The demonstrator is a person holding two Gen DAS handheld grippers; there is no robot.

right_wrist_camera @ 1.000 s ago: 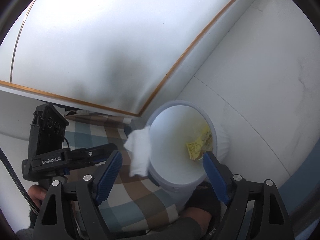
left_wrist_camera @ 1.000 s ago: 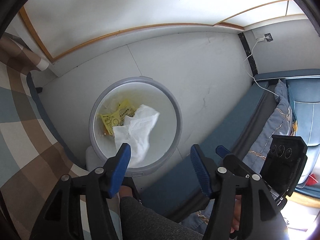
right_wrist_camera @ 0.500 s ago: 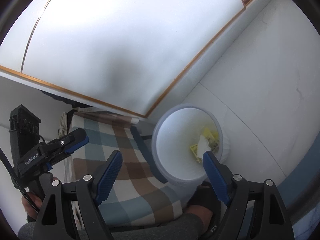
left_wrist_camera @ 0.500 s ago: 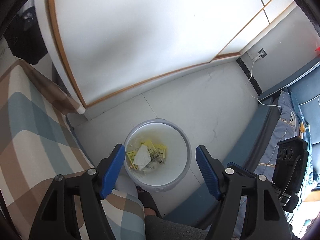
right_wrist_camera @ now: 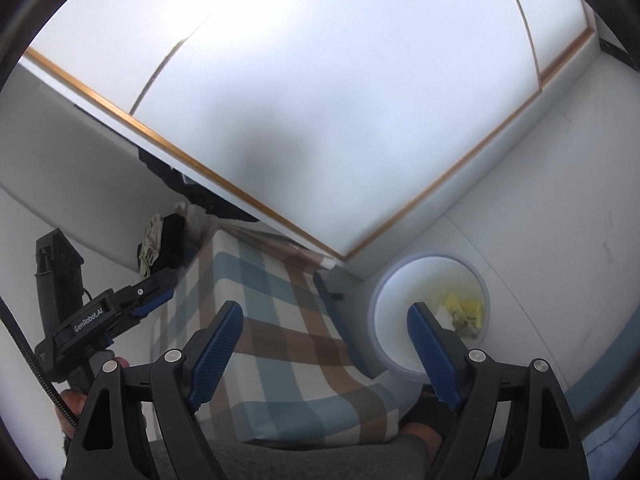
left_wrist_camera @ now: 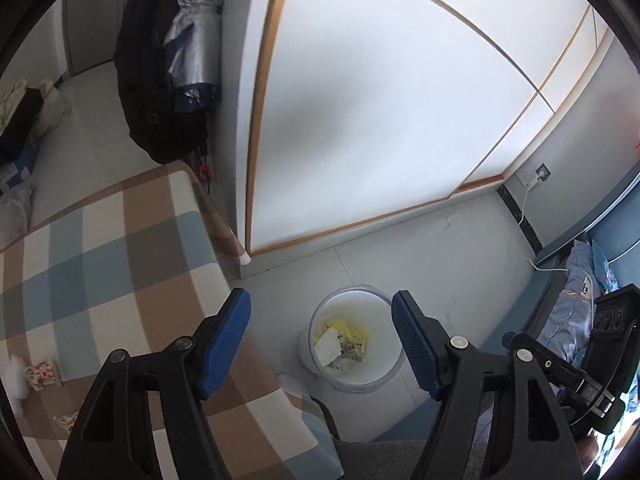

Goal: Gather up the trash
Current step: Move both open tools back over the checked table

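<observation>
A white bin (left_wrist_camera: pixel 385 377) stands on the grey floor beside the checked bed (left_wrist_camera: pixel 120 280). In it lie a crumpled white tissue (left_wrist_camera: pixel 328 345) and yellow wrappers (left_wrist_camera: pixel 357 336). My left gripper (left_wrist_camera: pixel 320 300) hangs open and well above the bin, with nothing between its blue pads. In the right wrist view the bin (right_wrist_camera: pixel 432 257) sits low right with the yellow wrappers (right_wrist_camera: pixel 464 309) inside. There my right gripper (right_wrist_camera: pixel 325 313) is open and empty over the bed's corner, and the left gripper (right_wrist_camera: pixel 159 291) shows at the left. A floral packet (left_wrist_camera: pixel 42 372) and a white scrap (left_wrist_camera: pixel 16 380) lie on the bed.
White wardrobe doors with wooden trim (left_wrist_camera: pixel 400 120) rise behind the bin. A dark coat and a silver umbrella (left_wrist_camera: pixel 192 52) hang at the bed's far end. Blue bedding (left_wrist_camera: pixel 576 292) lies right, and a white cable runs to a wall socket (left_wrist_camera: pixel 542 172). A person's grey-clad leg (left_wrist_camera: pixel 380 460) is below.
The white tissue dropped from the left gripper at the bin's rim into the bin. Both grippers then rose and tilted up, so the bin looks smaller and the bed and wardrobe show.
</observation>
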